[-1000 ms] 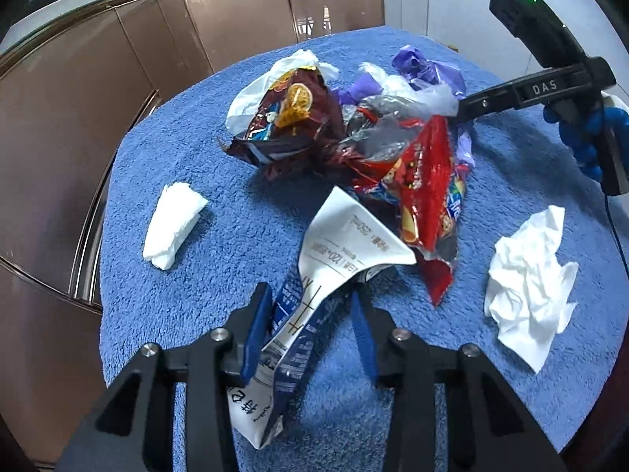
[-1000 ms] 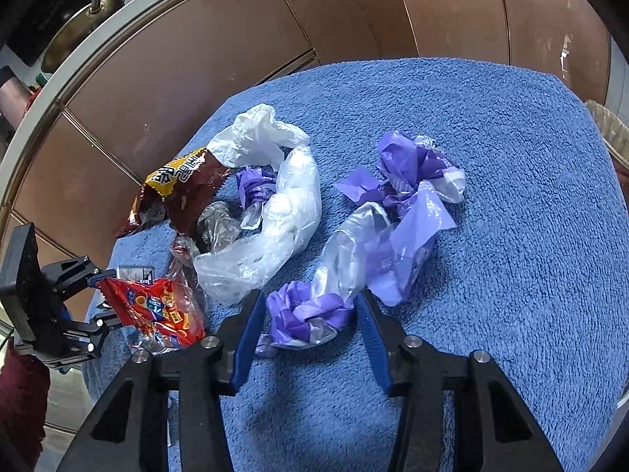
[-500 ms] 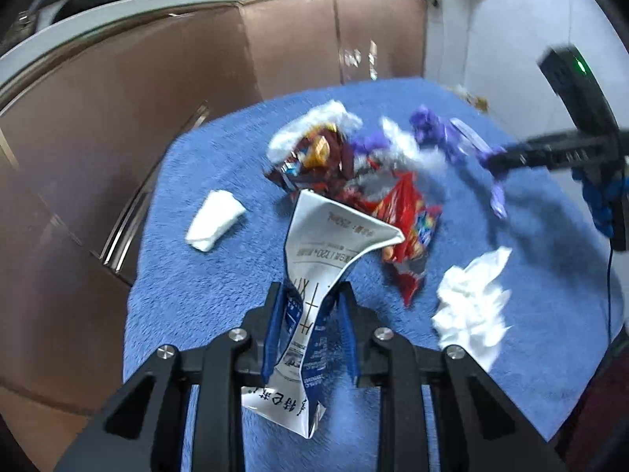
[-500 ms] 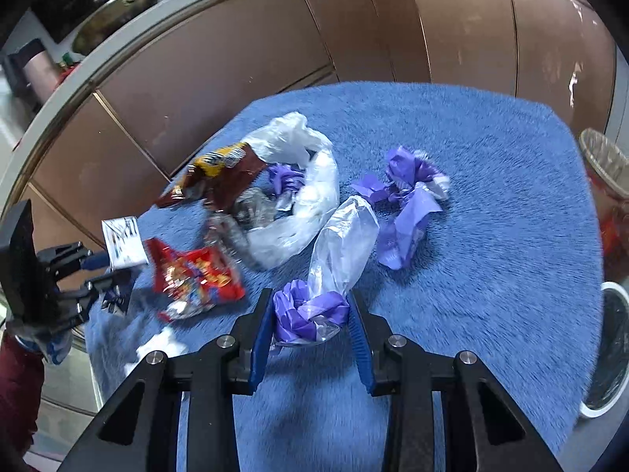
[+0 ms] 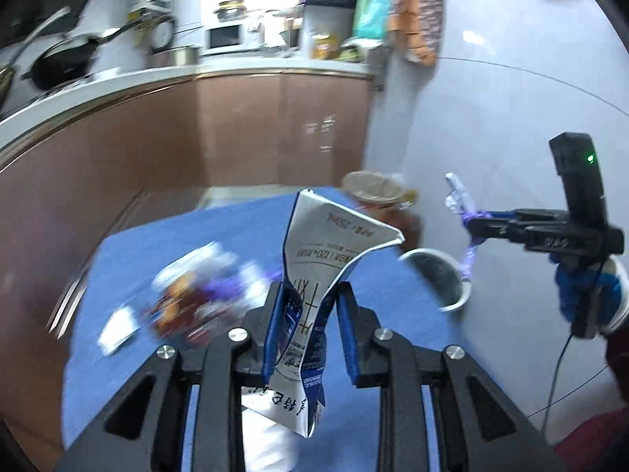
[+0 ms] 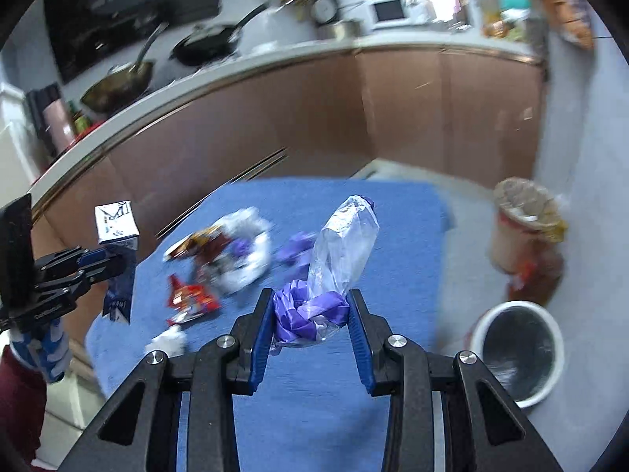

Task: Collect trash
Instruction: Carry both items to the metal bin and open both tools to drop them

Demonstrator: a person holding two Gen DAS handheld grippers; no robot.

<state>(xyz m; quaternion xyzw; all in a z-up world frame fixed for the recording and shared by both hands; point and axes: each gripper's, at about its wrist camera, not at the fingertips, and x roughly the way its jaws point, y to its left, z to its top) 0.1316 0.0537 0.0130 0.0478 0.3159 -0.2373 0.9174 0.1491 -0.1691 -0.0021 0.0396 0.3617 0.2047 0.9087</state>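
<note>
My left gripper [image 5: 310, 303] is shut on a flattened white-and-blue carton [image 5: 322, 259], lifted above the blue-covered table [image 5: 165, 244]. My right gripper [image 6: 310, 314] is shut on a purple and clear plastic bag [image 6: 314, 310], also raised off the table. Each gripper shows in the other's view: the right gripper [image 5: 477, 228] at far right, the left gripper [image 6: 114, 263] at far left with the carton [image 6: 116, 224]. Blurred on the table lies the remaining litter: snack wrappers [image 6: 192, 299], a white bag [image 6: 251, 247], tissues [image 5: 118, 326].
A white-rimmed bin [image 6: 519, 350] stands on the floor right of the table, with a lined basket [image 6: 526, 212] behind it. Brown cabinets [image 5: 196, 133] and a counter with pans run along the back. Gloved hands [image 5: 585, 291] hold the gripper handles.
Both grippers closed on their pieces, the left on the carton, the right on the purple bag, and rose off the table; the views now take in the kitchen and the bins.
</note>
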